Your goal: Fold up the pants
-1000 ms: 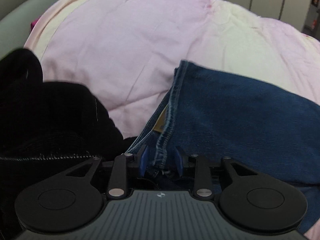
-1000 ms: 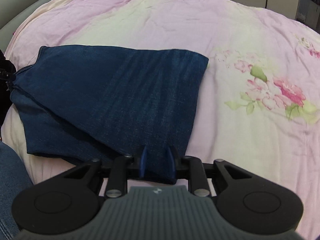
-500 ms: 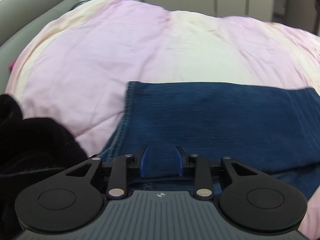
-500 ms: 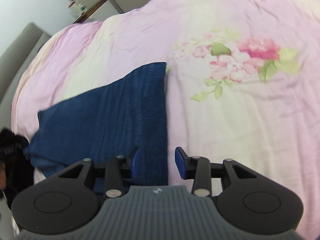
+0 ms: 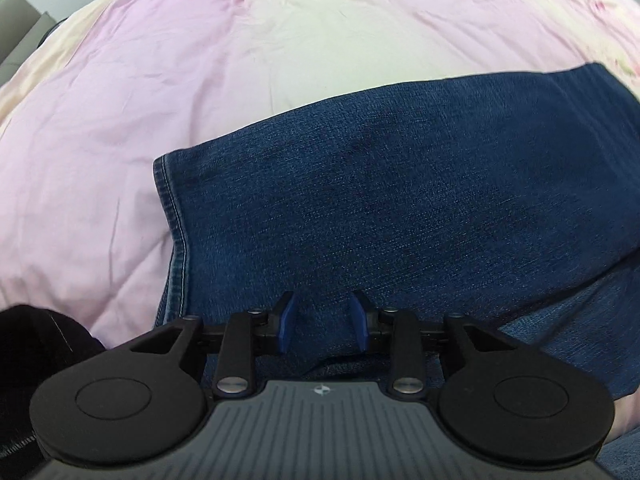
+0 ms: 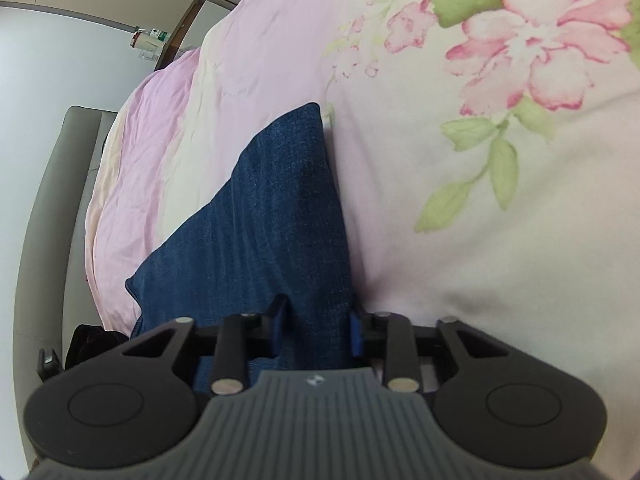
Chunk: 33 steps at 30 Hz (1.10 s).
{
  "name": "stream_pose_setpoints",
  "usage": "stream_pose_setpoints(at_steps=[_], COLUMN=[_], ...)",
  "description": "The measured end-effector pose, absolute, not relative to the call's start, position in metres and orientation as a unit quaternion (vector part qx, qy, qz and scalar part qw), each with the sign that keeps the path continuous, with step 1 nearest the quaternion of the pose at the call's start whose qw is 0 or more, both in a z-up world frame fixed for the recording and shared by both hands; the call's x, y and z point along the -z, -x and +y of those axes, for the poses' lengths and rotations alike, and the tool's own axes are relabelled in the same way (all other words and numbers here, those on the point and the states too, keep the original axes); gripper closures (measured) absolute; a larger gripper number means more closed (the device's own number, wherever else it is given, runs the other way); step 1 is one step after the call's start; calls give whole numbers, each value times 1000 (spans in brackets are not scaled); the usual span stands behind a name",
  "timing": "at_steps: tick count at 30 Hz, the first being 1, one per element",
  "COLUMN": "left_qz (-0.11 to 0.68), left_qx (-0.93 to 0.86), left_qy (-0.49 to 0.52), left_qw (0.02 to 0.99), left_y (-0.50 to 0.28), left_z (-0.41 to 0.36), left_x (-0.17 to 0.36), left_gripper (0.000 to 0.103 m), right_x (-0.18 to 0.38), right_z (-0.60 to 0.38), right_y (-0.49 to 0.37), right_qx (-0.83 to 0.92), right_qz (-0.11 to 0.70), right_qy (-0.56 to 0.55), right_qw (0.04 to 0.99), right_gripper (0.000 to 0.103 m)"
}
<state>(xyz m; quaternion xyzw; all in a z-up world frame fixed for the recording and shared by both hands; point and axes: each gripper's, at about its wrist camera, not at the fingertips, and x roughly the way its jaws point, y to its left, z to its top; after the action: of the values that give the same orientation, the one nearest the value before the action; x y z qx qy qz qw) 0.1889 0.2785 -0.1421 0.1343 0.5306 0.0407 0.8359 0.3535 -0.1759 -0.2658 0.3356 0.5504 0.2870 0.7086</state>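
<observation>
Beside jeans (image 5: 400, 208) — black garment (image 5: 36, 344); headboard (image 6: 44, 208)

We're in a home bedroom. A bed (image 5: 280, 60) fills nearly every view, covered by a pink and cream duvet (image 6: 500, 240) with big pink flowers and green leaves printed at upper right of the right wrist view. At that view's left edge runs a padded grey headboard (image 6: 44, 208), with a pale wall (image 6: 60, 60) and what looks like a wooden door frame (image 6: 180, 28) at upper left.
</observation>
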Motion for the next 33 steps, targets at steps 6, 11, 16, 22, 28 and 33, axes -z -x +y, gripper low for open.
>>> stream_pose_setpoints(at_steps=[6, 11, 16, 22, 28, 33], left_qz=[519, 478, 433, 395, 426, 463], left_qx=[-9, 51, 174, 312, 382, 379], left_qy=[-207, -224, -280, -348, -353, -359], left_qw=[829, 848, 839, 791, 740, 716], left_y=[-184, -181, -177, -174, -186, -206], left_z=[234, 172, 77, -35, -99, -113], left_x=[123, 99, 90, 104, 142, 168], left_gripper=[77, 77, 79, 85, 94, 97], right_x=[226, 177, 141, 121, 124, 130], right_z=[-187, -203, -266, -371, -433, -429], right_y=[-341, -332, -315, -294, -271, -267], right_qx=[-305, -318, -290, -210, -168, -183], right_qz=[514, 490, 473, 475, 473, 467], right_qy=[-360, -355, -328, -296, -301, -308], right_qw=[716, 730, 764, 802, 811, 808], right_gripper=[96, 97, 97, 97, 97, 97])
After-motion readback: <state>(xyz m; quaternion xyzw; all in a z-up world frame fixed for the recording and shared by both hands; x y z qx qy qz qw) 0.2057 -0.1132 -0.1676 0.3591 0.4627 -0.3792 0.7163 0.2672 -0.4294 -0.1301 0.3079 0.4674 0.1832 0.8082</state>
